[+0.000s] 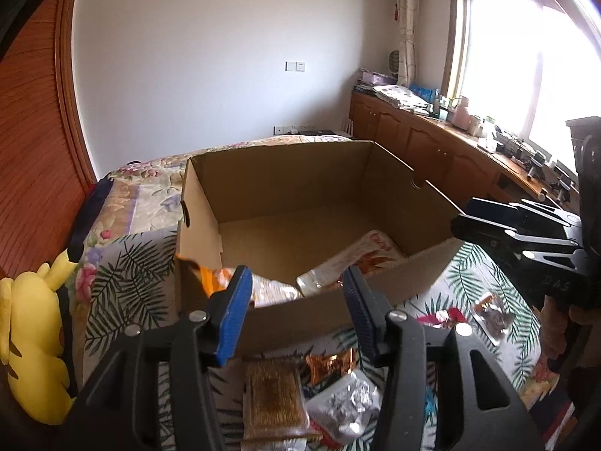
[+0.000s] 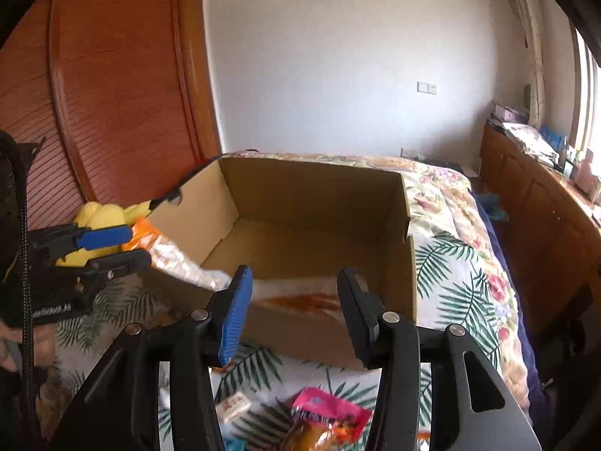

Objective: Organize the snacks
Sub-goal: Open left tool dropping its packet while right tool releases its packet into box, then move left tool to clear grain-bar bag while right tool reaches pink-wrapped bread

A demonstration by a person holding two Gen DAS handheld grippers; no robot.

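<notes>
- Left wrist view: a bed [image 1: 124, 263] with a leaf-print cover fills the scene, a wooden cabinet run [image 1: 424, 143] along the far right under a bright window.
- An open cardboard box [image 1: 300, 173] stands on the cover, its near wall just beyond both grippers.
- A yellow plush toy [image 1: 30, 338] lies at the near left edge of the bed.
- Inside the box, an orange-and-white snack bag [image 1: 263, 287] leans in the near left corner and a white snack packet [image 1: 353, 259] lies on the floor at the near right.
- The left gripper [image 1: 296, 312] is parted with nothing between its jaws; loose snacks sit below it on the cover, among them a gold-brown packet [image 1: 274, 394] and a silver foil packet [image 1: 345, 409].
- The right gripper [image 2: 291, 312] is likewise parted and empty, above a pink packet [image 2: 326, 409].
</notes>
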